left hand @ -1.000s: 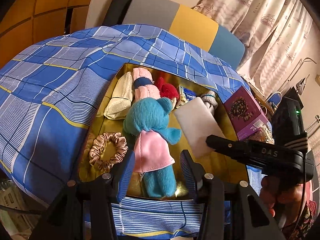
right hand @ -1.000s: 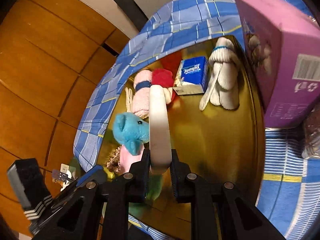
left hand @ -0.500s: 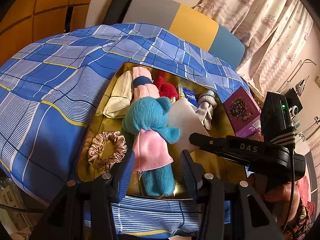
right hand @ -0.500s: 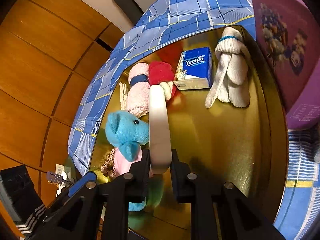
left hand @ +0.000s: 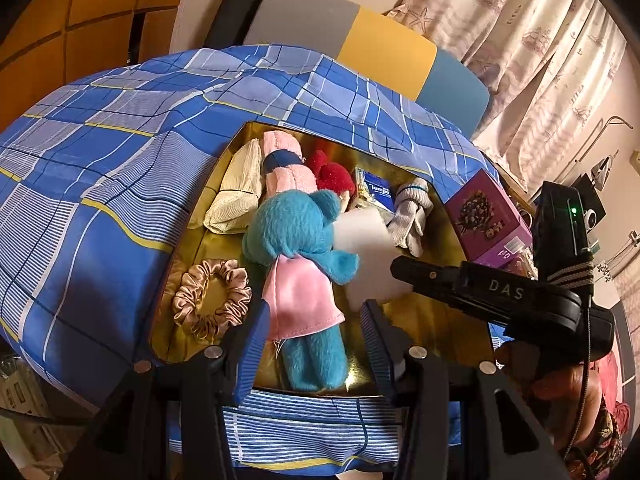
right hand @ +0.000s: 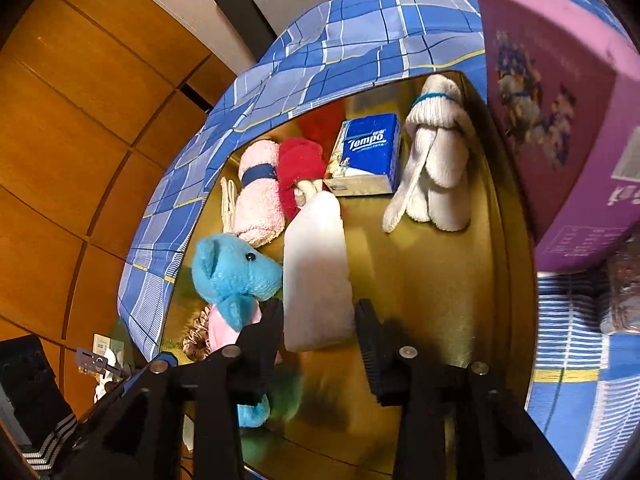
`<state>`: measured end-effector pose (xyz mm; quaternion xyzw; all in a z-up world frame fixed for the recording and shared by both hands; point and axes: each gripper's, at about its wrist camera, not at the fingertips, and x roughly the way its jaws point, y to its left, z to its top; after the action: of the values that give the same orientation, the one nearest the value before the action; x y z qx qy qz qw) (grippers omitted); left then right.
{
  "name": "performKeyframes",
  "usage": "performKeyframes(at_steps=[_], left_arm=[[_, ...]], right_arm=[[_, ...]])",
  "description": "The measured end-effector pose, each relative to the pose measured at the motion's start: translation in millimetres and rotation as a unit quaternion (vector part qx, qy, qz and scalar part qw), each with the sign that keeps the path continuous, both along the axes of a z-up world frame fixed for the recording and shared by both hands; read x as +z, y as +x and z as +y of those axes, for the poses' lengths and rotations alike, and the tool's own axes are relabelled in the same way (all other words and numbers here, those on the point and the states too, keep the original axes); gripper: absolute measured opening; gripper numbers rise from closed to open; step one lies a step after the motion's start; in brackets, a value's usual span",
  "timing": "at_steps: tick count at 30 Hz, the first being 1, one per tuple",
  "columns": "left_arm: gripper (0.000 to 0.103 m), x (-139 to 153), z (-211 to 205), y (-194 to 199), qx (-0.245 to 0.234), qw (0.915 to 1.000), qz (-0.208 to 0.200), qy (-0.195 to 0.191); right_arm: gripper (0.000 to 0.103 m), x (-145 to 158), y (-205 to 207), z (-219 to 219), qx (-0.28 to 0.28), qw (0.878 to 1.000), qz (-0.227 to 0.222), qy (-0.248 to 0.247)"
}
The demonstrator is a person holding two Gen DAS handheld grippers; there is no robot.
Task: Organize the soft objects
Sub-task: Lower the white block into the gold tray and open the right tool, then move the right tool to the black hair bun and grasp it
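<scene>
Opening around the white sponge [right hand: 316, 276] beside the blue plush [right hand: 232, 276], the right gripper [right hand: 318, 330] exposed the Tempo pack [right hand: 366, 156]; only the left view showed curtains [left hand: 532, 52]; left gripper [left hand: 314, 340] stood spread over the gold tray [left hand: 440, 332].

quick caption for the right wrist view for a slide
Right gripper opening around a white sponge in the gold tray, beside a blue plush toy.

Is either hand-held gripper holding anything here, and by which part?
Nothing is held. The right hand-held gripper is opening around the near end of the white sponge, pads clear of it. The left hand-held gripper is open, empty.
</scene>
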<state>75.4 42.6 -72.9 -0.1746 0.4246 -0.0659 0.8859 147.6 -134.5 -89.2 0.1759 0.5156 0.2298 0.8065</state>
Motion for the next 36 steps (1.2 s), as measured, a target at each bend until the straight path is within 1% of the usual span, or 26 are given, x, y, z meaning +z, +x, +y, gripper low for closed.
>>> performKeyframes(at_steps=[6,10,16,21,25,28,32,36], left_arm=[[0.047,-1,-2,0,-0.004,1.0,0.002,0.002],[0.047,-1,-4,0,-0.005,1.0,0.001,0.002],[0.047,-2,-7,-1,-0.008,1.0,0.003,0.001],[0.047,-3,-15,-2,-0.016,0.9998,0.006,0.005],[0.047,0,-22,-2,-0.024,0.9997,0.003,0.009],[0.047,2,-30,-1,-0.032,0.9994,0.002,0.009],[0.047,5,-43,1,-0.047,0.9988,0.001,0.01],[0.047,11,-56,1,-0.064,0.9979,-0.004,0.011]], right_arm=[[0.038,10,-9,0,0.007,0.999,-0.029,-0.025],[0.038,21,-18,-4,0.006,0.999,-0.048,-0.024],[0.038,50,-40,-11,0.011,0.994,-0.107,-0.036],[0.039,73,-58,-24,0.007,0.986,-0.157,-0.052],[0.042,88,-68,-42,-0.007,0.98,-0.188,-0.065],[0.043,95,-72,-58,-0.025,0.977,-0.2,-0.074],[0.045,102,-76,-87,-0.062,0.972,-0.209,-0.083],[0.045,110,-79,-123,-0.106,0.965,-0.22,-0.096]])
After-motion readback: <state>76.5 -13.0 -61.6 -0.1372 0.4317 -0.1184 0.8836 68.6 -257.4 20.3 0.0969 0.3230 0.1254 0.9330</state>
